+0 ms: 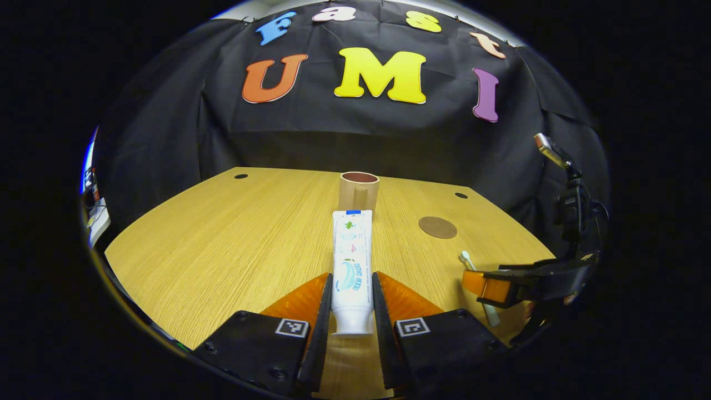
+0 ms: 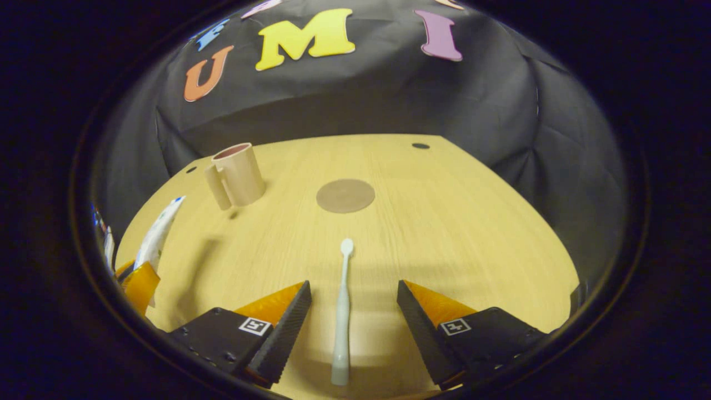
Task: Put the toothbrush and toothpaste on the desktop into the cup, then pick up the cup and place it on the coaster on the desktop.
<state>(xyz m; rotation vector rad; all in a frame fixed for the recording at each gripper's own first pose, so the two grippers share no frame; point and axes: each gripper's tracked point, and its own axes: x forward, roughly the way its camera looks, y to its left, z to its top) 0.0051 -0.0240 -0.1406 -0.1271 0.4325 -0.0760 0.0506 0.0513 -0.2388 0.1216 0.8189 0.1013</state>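
Both grippers low: left [image 1: 352, 289] clamps toothpaste [image 1: 351, 261], right [image 2: 353, 303] open round toothbrush [image 2: 343, 311]; cup [image 2: 236, 174], coaster [image 2: 345, 195] beyond.

1. We note a white toothpaste tube [image 1: 352, 266] with a blue band at its far end and blue-green print.
2. Toothbrush [image 2: 341, 311]: white throughout.
3. Cup [image 2: 235, 174]: beige outside, reddish-brown inside.
4. Coaster [image 2: 345, 195]: plain brown.
5. Desktop [image 1: 222, 250]: light yellow wood grain, fine streaks, small dark holes.

wall [image 1: 166, 128] – black cloth | desktop [image 1: 222, 244] – light wood
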